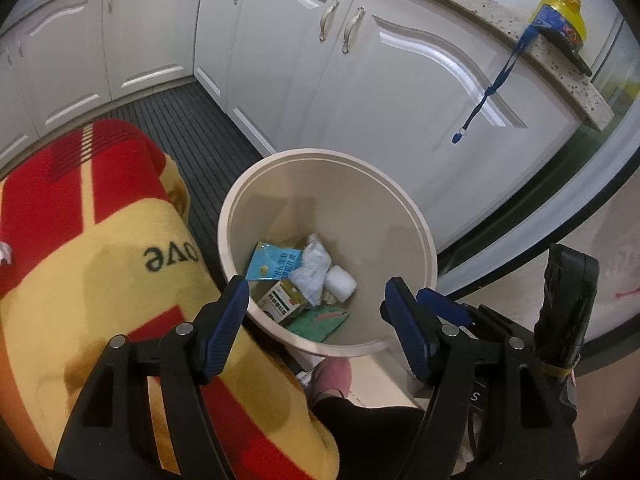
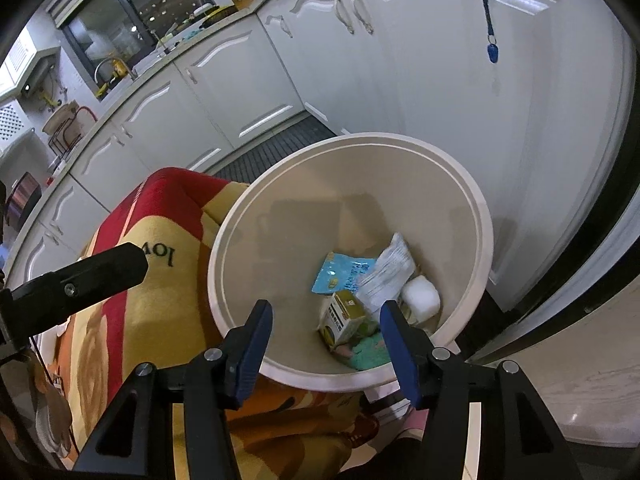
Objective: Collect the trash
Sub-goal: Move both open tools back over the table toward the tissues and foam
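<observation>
A round beige trash bin (image 1: 280, 168) stands on the kitchen floor and holds trash: a light blue snack packet (image 1: 270, 266), a crumpled white wrapper (image 1: 314, 270), a white wad (image 1: 340, 283), a green-and-white carton (image 1: 280, 300) and a teal cloth (image 1: 320, 318). The bin (image 2: 460, 172) and the same items show in the right wrist view, with the packet (image 2: 338, 276) and carton (image 2: 344, 316) in the middle. My left gripper (image 1: 316, 304) is open and empty above the bin's near rim. My right gripper (image 2: 326, 328) is open and empty above the bin too.
A red and yellow blanket (image 1: 100, 260) covers something left of the bin. White cabinet doors (image 1: 420, 92) stand right behind the bin. A blue lanyard (image 1: 492, 88) hangs from the counter edge. A pink slipper (image 1: 332, 376) is below the bin.
</observation>
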